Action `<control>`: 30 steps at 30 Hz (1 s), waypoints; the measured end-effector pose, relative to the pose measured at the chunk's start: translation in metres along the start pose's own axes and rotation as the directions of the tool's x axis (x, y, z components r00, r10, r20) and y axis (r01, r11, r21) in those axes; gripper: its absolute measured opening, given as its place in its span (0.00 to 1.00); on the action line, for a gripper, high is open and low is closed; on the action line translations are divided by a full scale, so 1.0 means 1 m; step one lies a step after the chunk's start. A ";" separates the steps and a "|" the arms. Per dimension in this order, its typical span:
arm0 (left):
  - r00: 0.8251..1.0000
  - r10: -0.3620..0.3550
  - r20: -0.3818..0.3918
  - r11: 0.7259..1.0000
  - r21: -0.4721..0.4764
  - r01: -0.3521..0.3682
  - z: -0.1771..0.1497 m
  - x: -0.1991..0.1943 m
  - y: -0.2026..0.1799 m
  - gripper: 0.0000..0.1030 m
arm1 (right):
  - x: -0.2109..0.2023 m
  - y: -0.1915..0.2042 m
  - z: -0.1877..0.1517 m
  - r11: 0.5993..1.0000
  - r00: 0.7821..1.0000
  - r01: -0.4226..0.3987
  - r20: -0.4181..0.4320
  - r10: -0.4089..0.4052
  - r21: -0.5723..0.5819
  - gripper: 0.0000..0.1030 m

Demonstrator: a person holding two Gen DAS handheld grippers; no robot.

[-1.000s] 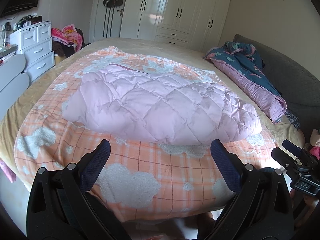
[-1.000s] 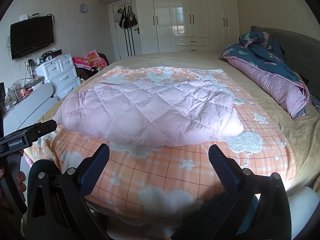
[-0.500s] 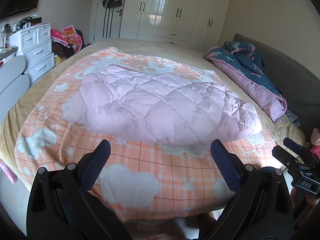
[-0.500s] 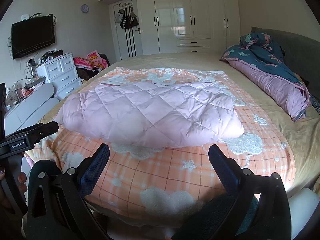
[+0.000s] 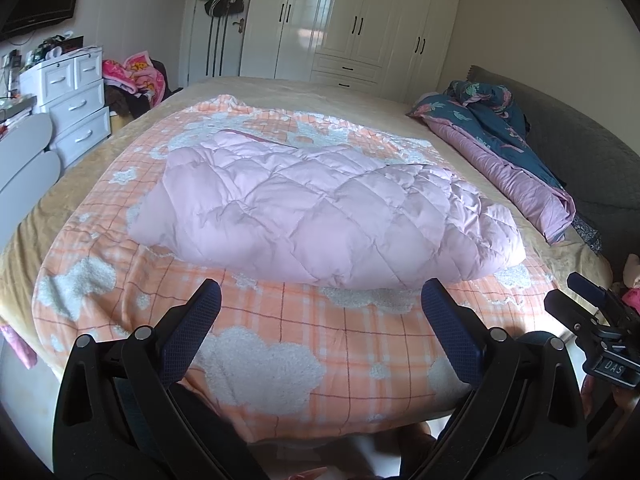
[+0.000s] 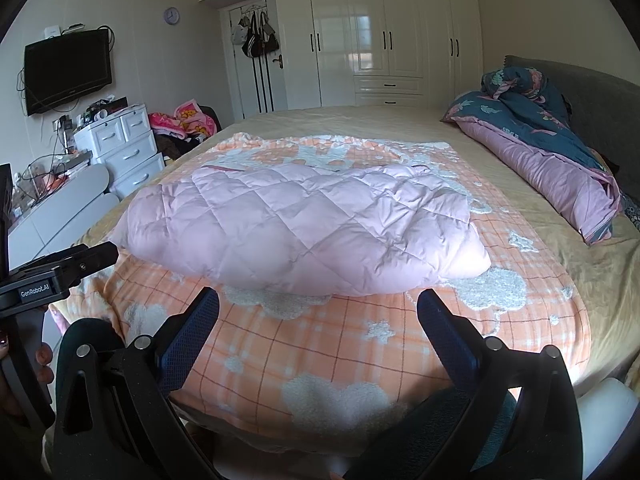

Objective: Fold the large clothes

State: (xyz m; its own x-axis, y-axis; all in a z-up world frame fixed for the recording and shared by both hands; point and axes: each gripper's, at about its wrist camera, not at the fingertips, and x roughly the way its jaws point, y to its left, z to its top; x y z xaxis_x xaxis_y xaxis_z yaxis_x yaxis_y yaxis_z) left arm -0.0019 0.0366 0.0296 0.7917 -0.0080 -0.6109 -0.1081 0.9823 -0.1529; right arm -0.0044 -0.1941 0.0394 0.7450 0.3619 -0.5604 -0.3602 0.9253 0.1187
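A pink quilted puffer coat [image 5: 320, 212] [image 6: 304, 224] lies folded in a wide bundle on the orange plaid blanket with white clouds [image 5: 320, 344] [image 6: 320, 344] that covers the bed. My left gripper [image 5: 320, 300] is open, held back over the blanket's near edge, short of the coat and touching nothing. My right gripper [image 6: 318, 308] is also open and empty, just before the coat's near fold. Each gripper appears at the edge of the other's view: the right one at the left wrist view's right side, the left one at the right wrist view's left side.
A rolled blue floral and purple duvet [image 5: 504, 152] [image 6: 552, 152] lies along the bed's right side by a grey headboard [image 6: 592, 92]. White drawers [image 5: 76, 100] stand at the left, white wardrobes [image 6: 384, 36] at the back. A hand [image 6: 40, 360] grips the left tool.
Both grippers stay open and empty. The views shift only slightly, with the coat sitting a little lower and closer in the frames.
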 end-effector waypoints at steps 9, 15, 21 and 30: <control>1.000 0.005 0.000 1.000 0.003 -0.005 -0.001 -0.001 0.000 0.91 | 0.000 0.000 0.000 1.000 1.000 0.000 0.001 0.000 0.000 0.96; 1.000 0.005 -0.002 1.000 0.005 -0.005 -0.002 -0.001 0.000 0.91 | 0.000 0.000 0.000 1.000 1.000 0.000 0.002 0.000 -0.002 0.96; 1.000 -0.003 0.004 1.000 0.007 0.003 -0.002 -0.002 -0.001 0.91 | 0.001 0.000 0.001 1.000 1.000 0.003 -0.002 -0.003 -0.002 0.96; 0.999 -0.046 0.009 0.999 -0.001 0.046 -0.002 -0.003 0.003 0.91 | 0.003 -0.002 -0.002 1.000 1.000 0.024 -0.007 -0.024 -0.005 0.96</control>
State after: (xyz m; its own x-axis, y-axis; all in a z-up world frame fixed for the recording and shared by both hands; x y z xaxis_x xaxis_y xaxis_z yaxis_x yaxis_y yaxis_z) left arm -0.0056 0.0393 0.0292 0.8009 -0.0513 -0.5966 -0.0725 0.9807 -0.1816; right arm -0.0027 -0.1948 0.0363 0.7495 0.3387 -0.5689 -0.3452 0.9331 0.1007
